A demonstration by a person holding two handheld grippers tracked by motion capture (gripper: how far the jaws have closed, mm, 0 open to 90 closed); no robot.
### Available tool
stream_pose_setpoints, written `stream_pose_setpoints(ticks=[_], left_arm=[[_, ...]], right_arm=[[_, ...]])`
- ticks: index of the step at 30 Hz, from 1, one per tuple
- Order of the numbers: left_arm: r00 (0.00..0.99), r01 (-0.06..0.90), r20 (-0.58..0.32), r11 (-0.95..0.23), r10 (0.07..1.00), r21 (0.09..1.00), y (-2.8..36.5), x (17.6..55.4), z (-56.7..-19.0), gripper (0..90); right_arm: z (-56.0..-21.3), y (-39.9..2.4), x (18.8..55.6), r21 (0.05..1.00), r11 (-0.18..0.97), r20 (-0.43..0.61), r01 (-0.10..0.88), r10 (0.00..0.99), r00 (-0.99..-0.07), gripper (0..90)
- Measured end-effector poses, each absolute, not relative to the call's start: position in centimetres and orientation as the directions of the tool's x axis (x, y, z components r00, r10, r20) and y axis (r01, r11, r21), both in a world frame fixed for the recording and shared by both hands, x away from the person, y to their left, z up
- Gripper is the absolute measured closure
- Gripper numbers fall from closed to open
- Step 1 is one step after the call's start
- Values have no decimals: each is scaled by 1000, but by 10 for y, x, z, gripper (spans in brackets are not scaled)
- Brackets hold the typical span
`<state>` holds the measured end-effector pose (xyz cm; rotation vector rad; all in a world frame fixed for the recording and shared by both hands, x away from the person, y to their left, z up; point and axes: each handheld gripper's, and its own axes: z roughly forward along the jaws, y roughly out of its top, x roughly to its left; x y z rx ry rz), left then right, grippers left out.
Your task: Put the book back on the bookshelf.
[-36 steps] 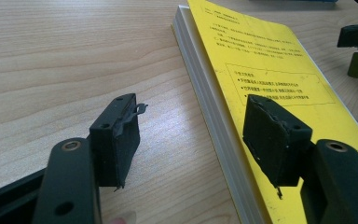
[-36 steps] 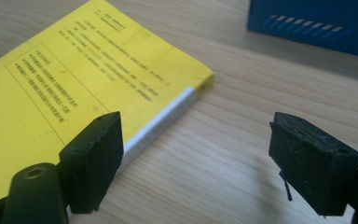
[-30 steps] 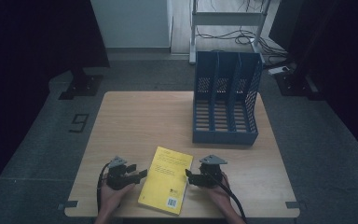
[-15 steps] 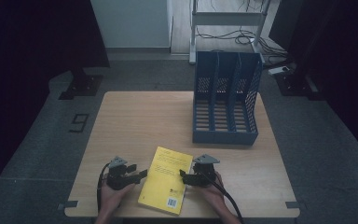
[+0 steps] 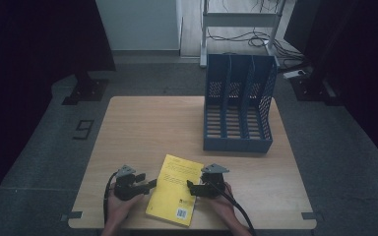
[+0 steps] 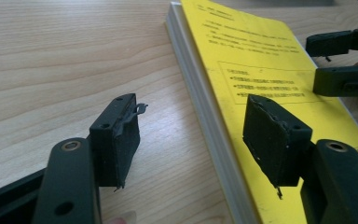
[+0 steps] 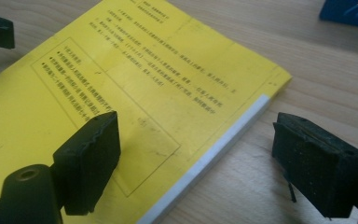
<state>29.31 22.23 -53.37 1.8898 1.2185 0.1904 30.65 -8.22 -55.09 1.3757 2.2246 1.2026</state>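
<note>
A yellow paperback book [image 5: 173, 196] lies flat near the table's front edge, between my two grippers. My left gripper [image 5: 151, 185] is at the book's left side and stands open. In the left gripper view the book [image 6: 261, 70] has its page edge between the two open jaws of that gripper [image 6: 196, 140], one pad on the wood side and one above the cover. My right gripper [image 5: 190, 186] is open at the book's right side. In the right gripper view its jaws [image 7: 205, 163] straddle the right edge of the book [image 7: 144, 93], neither pad touching it.
A blue three-slot file holder [image 5: 238, 105] stands upright at the back right of the wooden table [image 5: 147, 128]; its corner [image 7: 349, 11] appears in the right gripper view. A hand holds each gripper at the table's front edge. Dark floor surrounds the table.
My right gripper has slid a little to the left, so its jaws now reach over the book's right edge. The left gripper and the book have stayed put.
</note>
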Motion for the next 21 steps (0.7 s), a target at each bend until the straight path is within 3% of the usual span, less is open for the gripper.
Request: stream_pose_setpoints(ticks=[21], left_arm=[[538,674,-318,-171,781,719,208,292,-535,356]], right_arm=[[-552,-81,305,760,218,212,613,808,-550,198]])
